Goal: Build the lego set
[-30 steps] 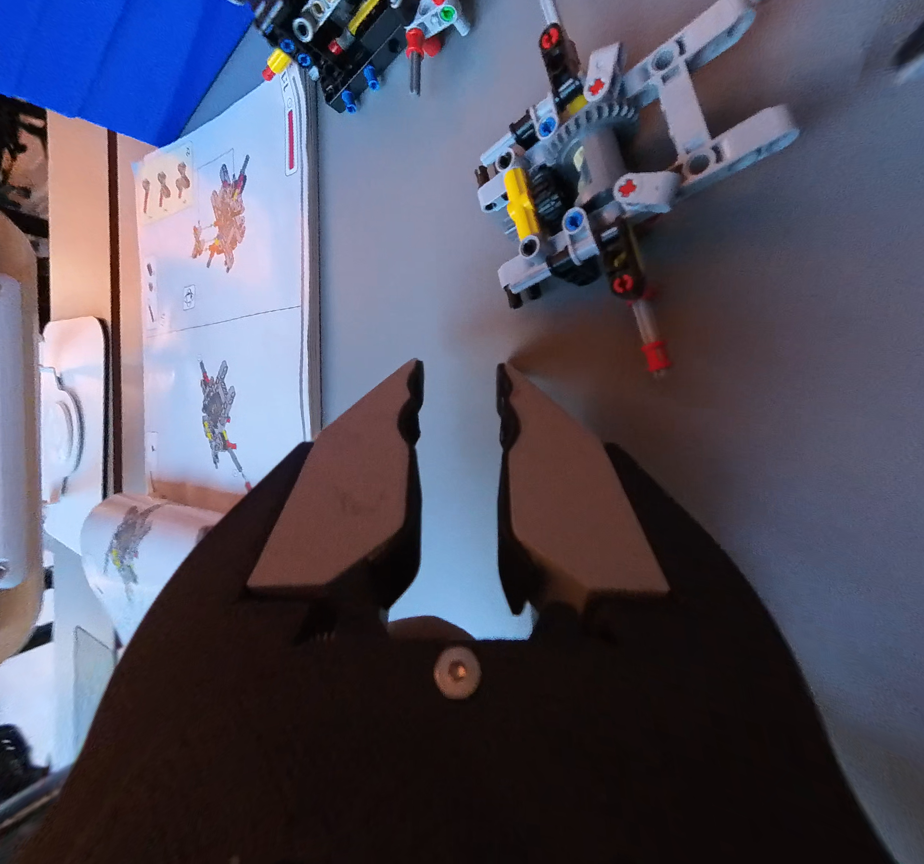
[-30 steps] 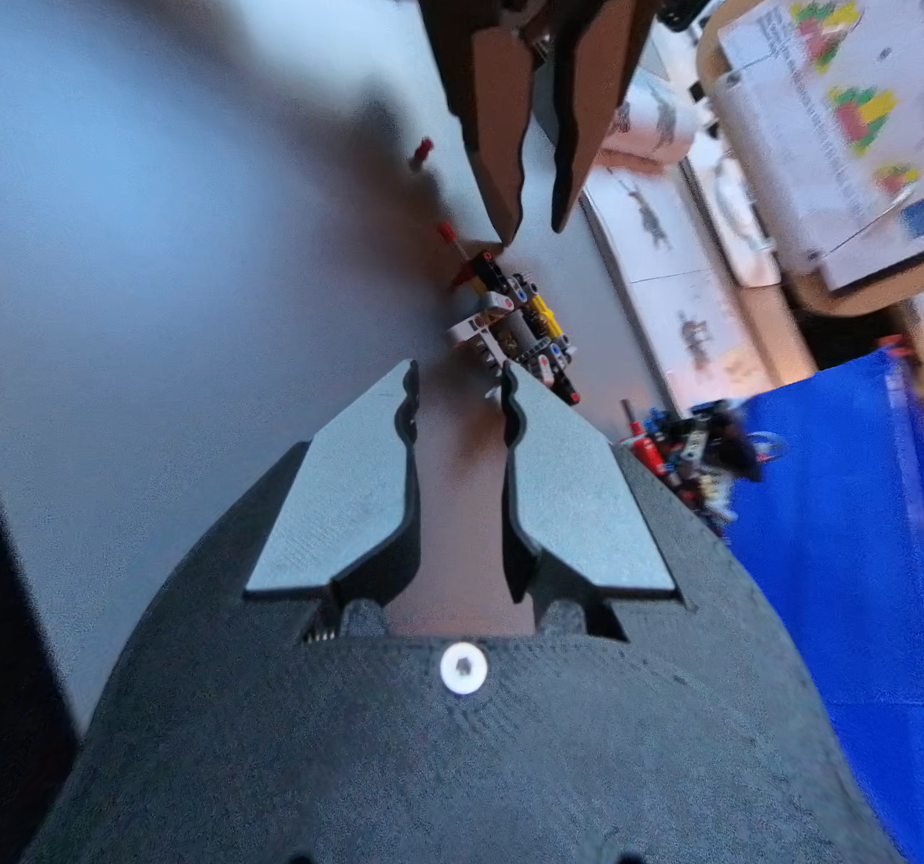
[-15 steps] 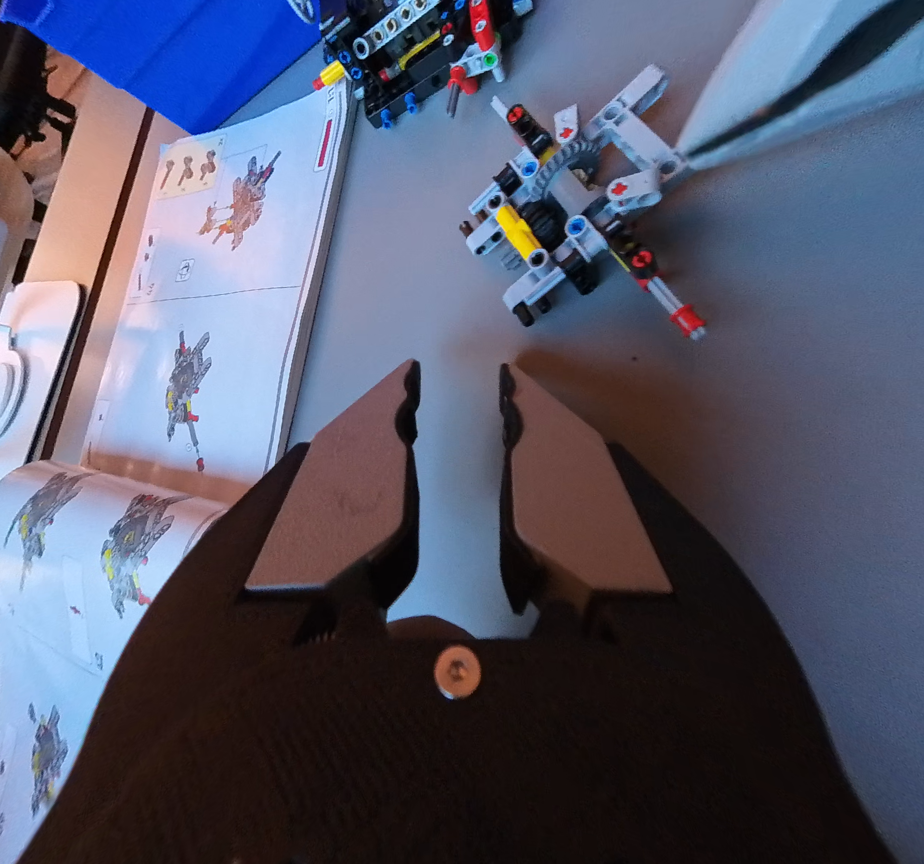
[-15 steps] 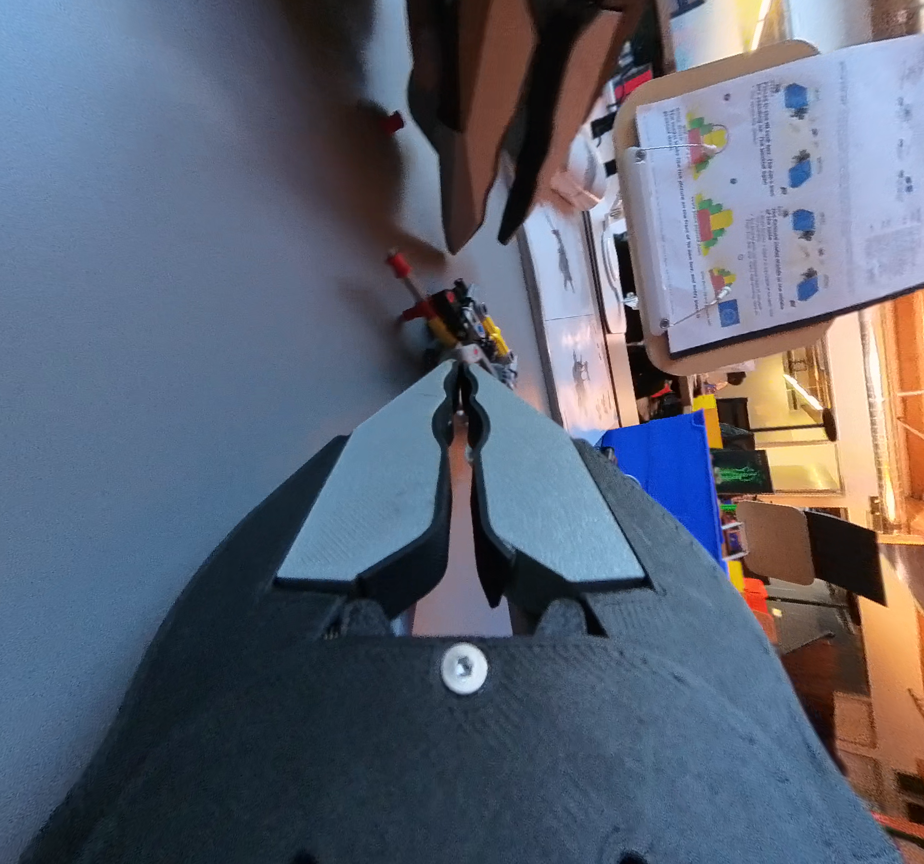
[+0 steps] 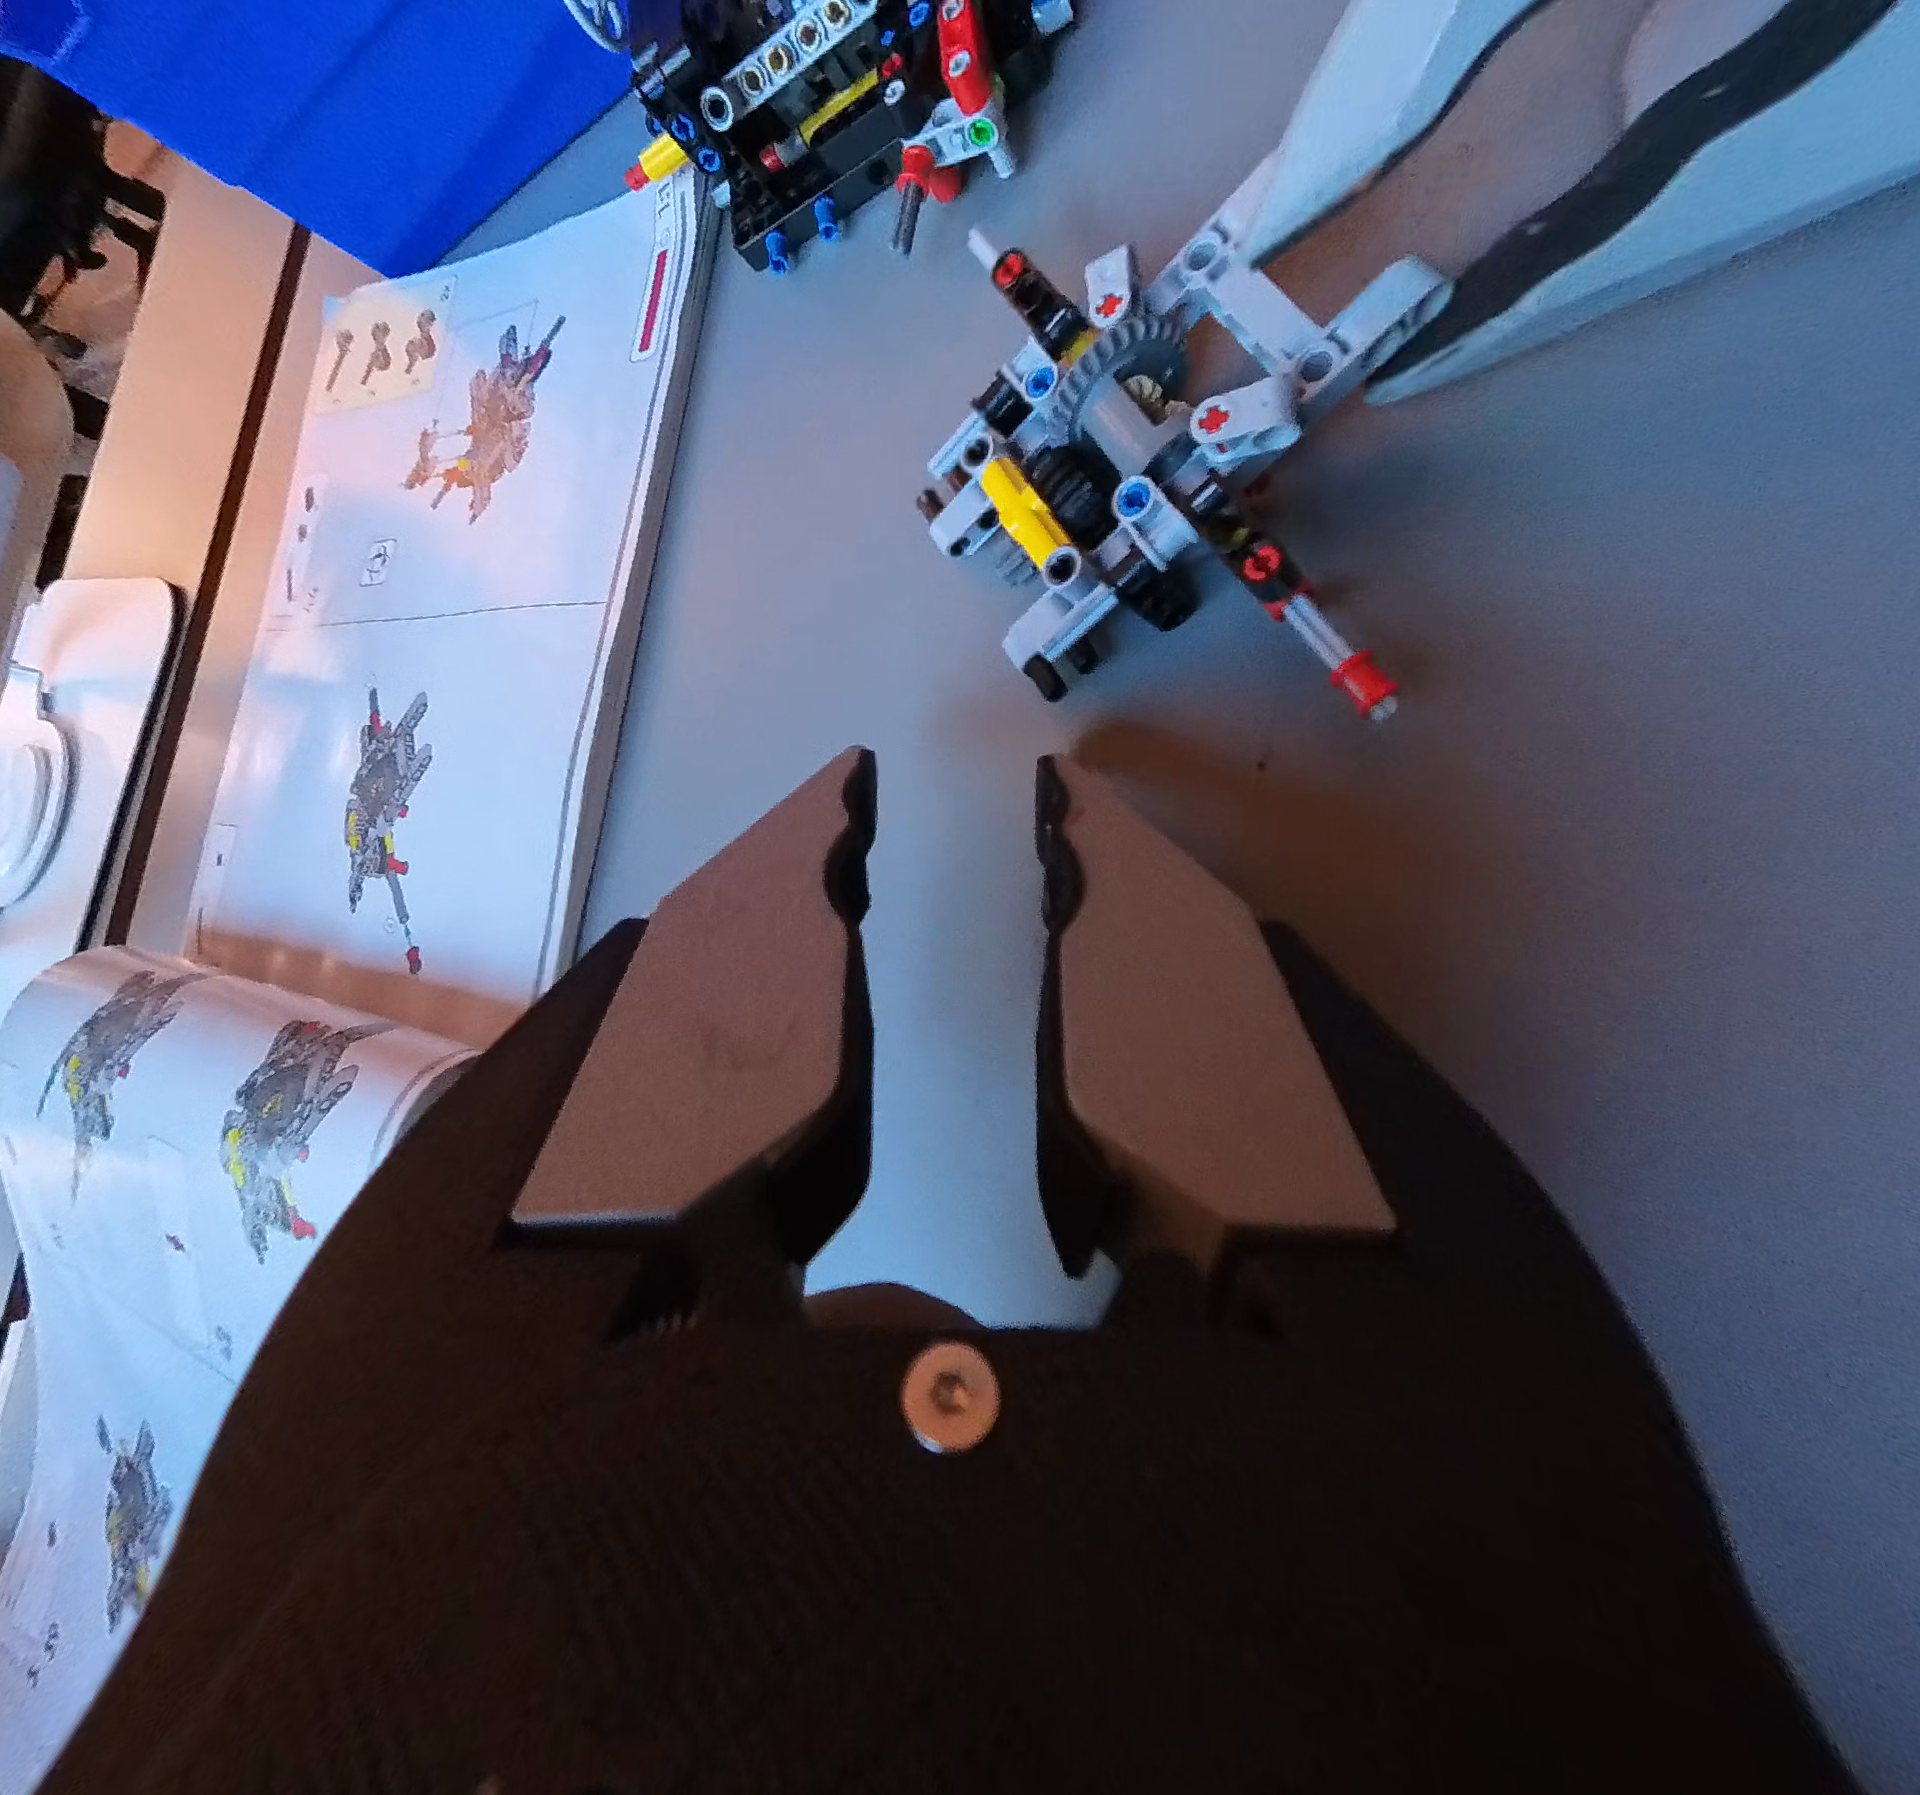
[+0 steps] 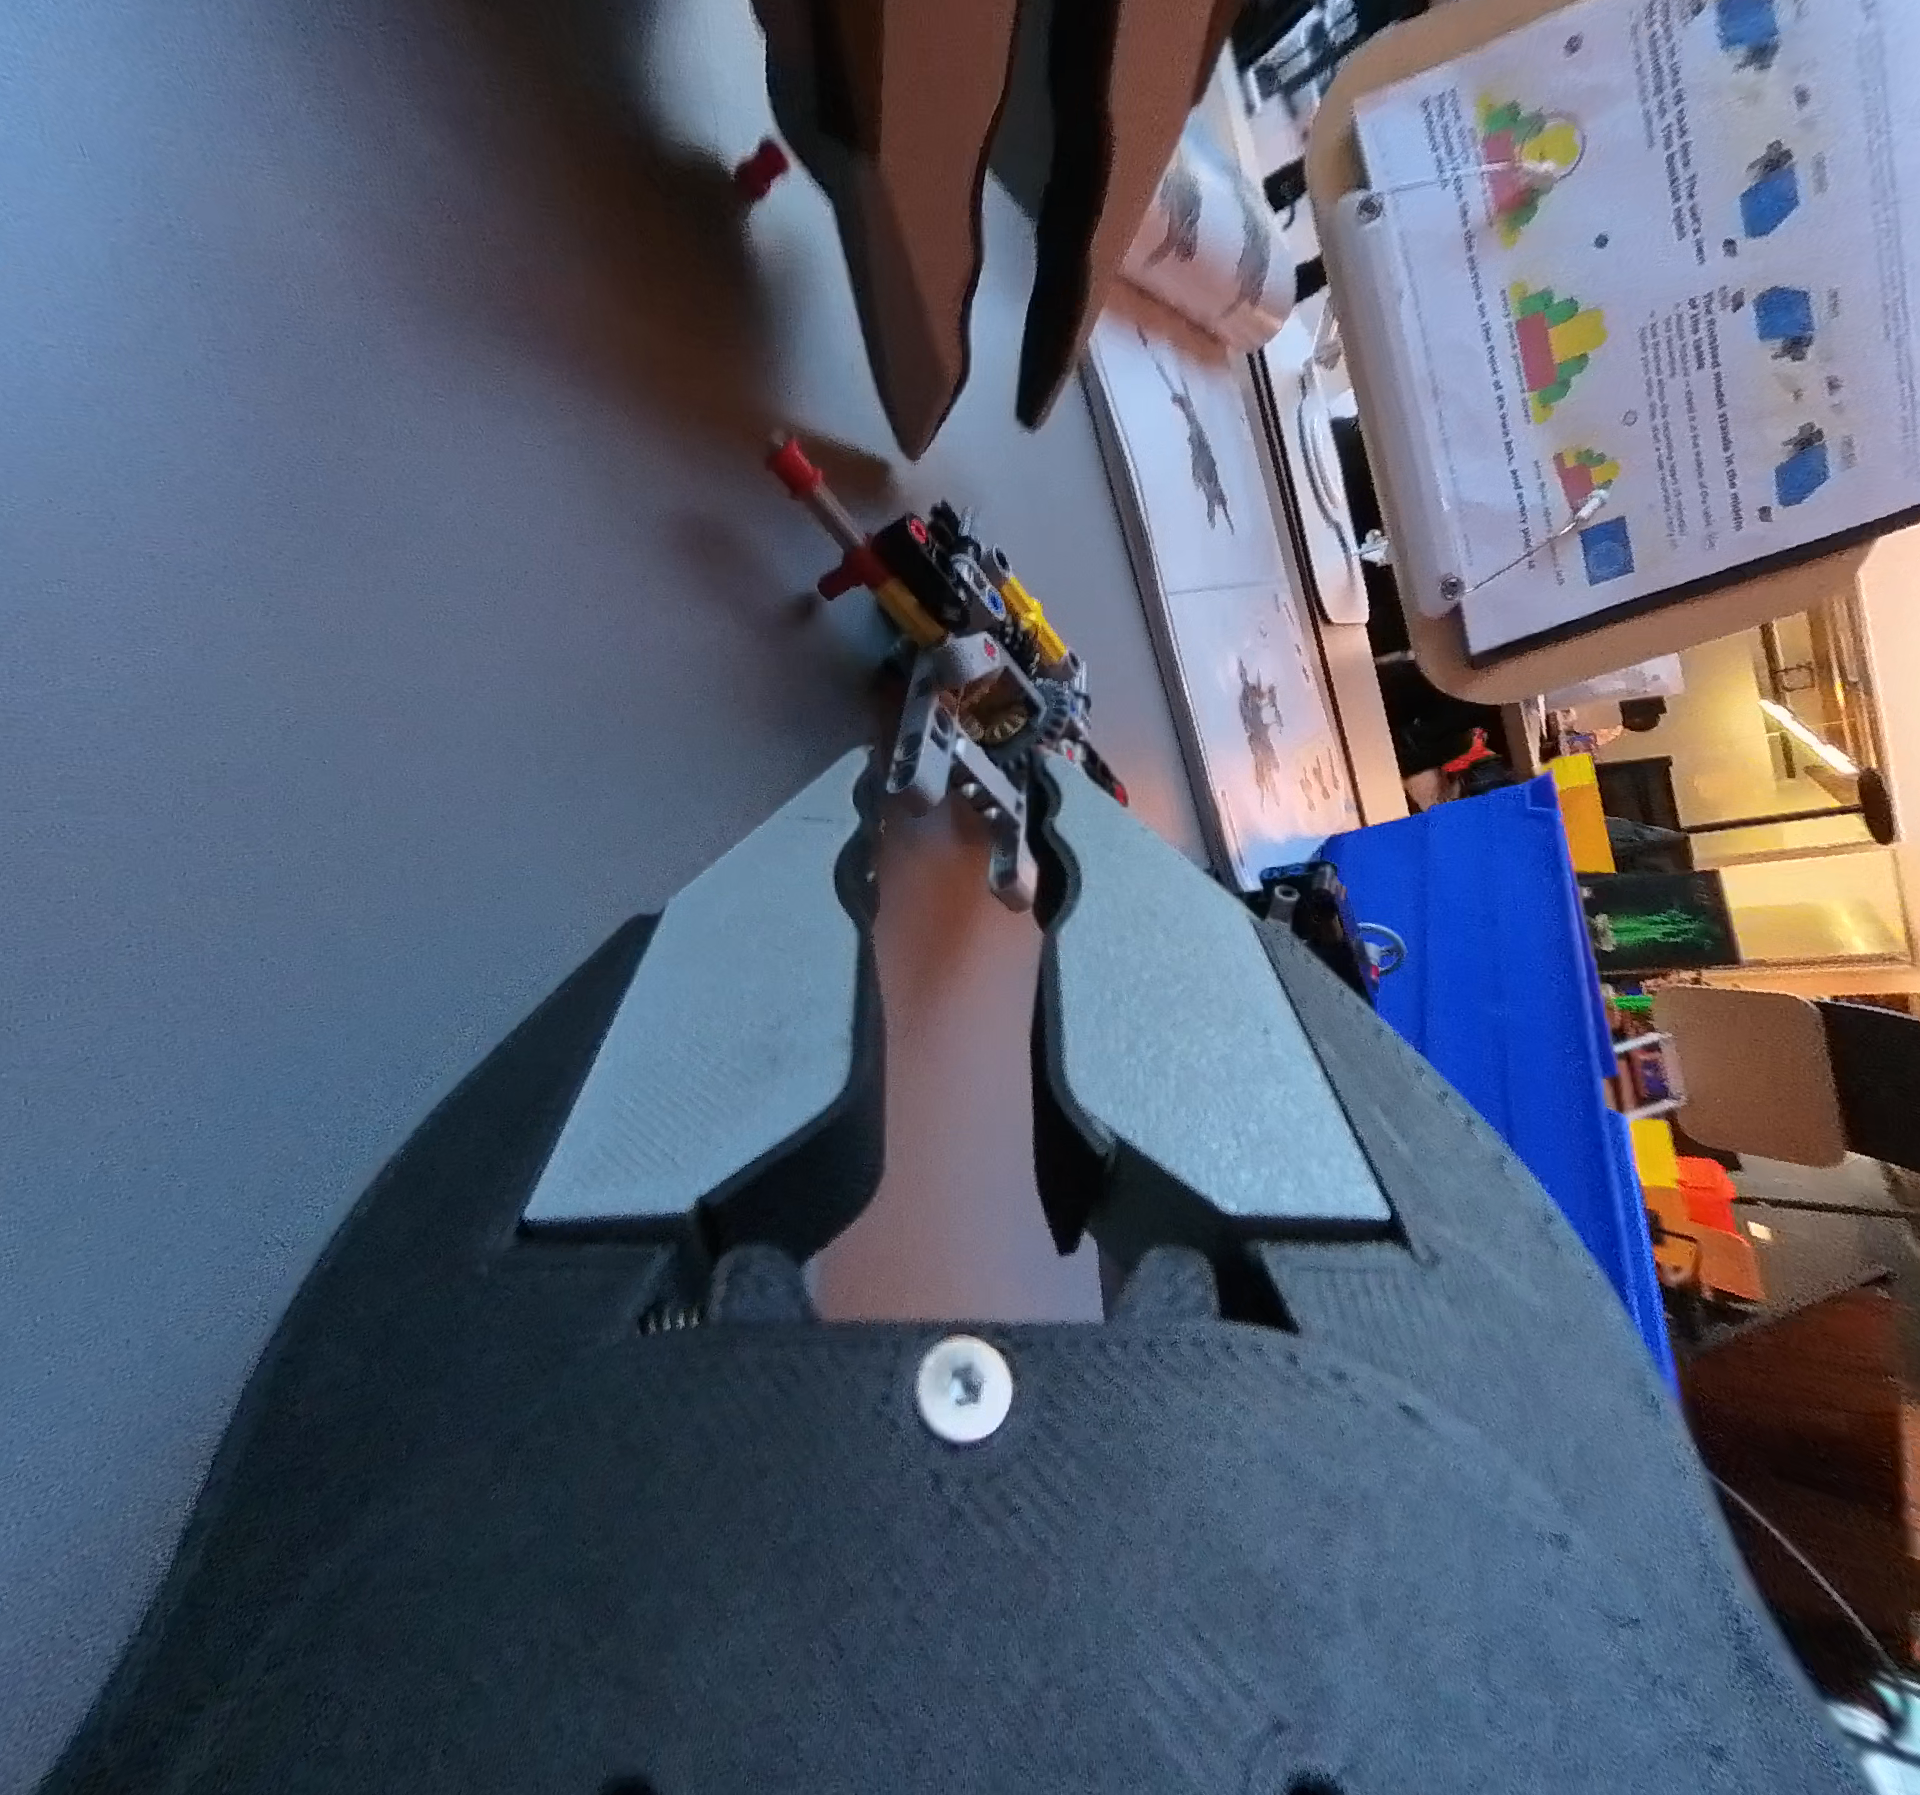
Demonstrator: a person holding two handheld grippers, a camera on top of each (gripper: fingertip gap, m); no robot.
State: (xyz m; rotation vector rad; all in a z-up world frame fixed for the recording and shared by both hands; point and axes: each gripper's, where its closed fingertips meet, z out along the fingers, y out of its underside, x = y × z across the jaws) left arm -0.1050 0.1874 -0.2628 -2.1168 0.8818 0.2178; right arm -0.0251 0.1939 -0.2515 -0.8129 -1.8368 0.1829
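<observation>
While the right tool (image 6: 956, 779) straddles the grey fork of the small brick model (image 6: 987, 696), fingers close against both prongs (pressing or not, I cannot tell), the left tool (image 5: 954, 779) hangs part-open and empty just on the near side of it, over bare table (image 5: 1558, 914).

Black tongs (image 5: 954, 789), scalloped grey pads (image 6: 748, 1018)
</observation>
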